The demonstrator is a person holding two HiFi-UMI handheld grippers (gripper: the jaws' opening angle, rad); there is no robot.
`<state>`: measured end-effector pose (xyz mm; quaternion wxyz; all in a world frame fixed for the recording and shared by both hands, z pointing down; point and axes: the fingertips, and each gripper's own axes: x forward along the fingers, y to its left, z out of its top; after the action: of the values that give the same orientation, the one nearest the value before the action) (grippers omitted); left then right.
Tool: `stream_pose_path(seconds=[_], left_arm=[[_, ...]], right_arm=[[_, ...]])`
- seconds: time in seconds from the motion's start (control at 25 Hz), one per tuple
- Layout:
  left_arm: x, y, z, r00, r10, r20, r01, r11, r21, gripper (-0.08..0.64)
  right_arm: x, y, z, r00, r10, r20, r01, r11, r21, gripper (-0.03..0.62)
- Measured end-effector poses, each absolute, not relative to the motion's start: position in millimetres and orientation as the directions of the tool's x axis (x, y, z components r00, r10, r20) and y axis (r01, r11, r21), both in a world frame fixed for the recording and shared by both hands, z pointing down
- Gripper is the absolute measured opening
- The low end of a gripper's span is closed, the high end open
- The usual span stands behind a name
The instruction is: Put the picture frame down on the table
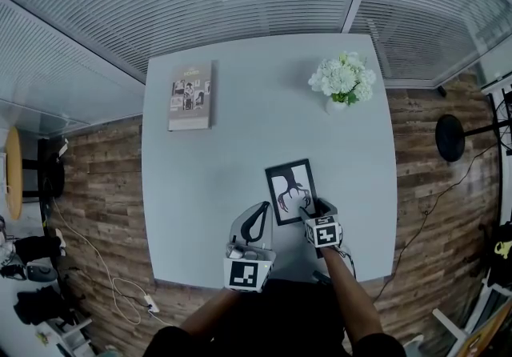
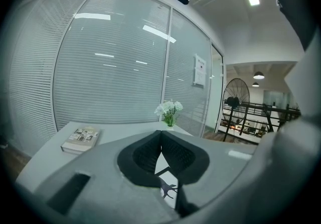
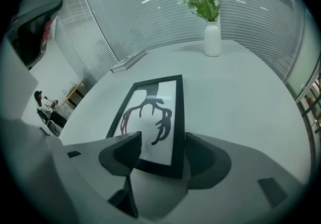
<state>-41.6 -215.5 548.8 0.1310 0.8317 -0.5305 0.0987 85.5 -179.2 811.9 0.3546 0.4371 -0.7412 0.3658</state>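
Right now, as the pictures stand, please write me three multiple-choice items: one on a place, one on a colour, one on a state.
1. Where on the table does the book lie?
A. far left part
B. centre
C. near right edge
2. What colour is the picture frame border?
A. white
B. black
C. red
3. How do the right gripper jaws stand?
A. together, empty
B. clamped on the book
C. apart, not clamping anything

Answers: 1 A, the head view shows it far left. 2 B, a black border surrounds the white print. 3 C, the right gripper view shows the pads wide apart.
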Motion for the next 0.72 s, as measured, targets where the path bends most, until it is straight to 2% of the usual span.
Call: stream_pose_path(seconds=[0.44, 0.64, 0.72], left_arm=[[-51, -197, 529, 0.396, -0.881, 0.261, -0.918, -0.380, 0.109, 0.015], [-58, -180, 512, 0.384, -0.896, 0.223, -0.923, -0.371, 0.102, 0.015], [-61, -171, 506, 0.380, -0.902, 0.206, -0.925, -0.367, 0.102, 0.015]], right_arm=[[94, -190, 773, -0.346, -0.509, 0.788, -0.926, 0.322, -0.199, 0.238], [94, -183, 738, -0.356, -0.561, 0.748, -0.923, 0.336, -0.188, 0.095], [94, -176, 725, -0.359, -0.578, 0.733, -0.922, 0.340, -0.183, 0.058]])
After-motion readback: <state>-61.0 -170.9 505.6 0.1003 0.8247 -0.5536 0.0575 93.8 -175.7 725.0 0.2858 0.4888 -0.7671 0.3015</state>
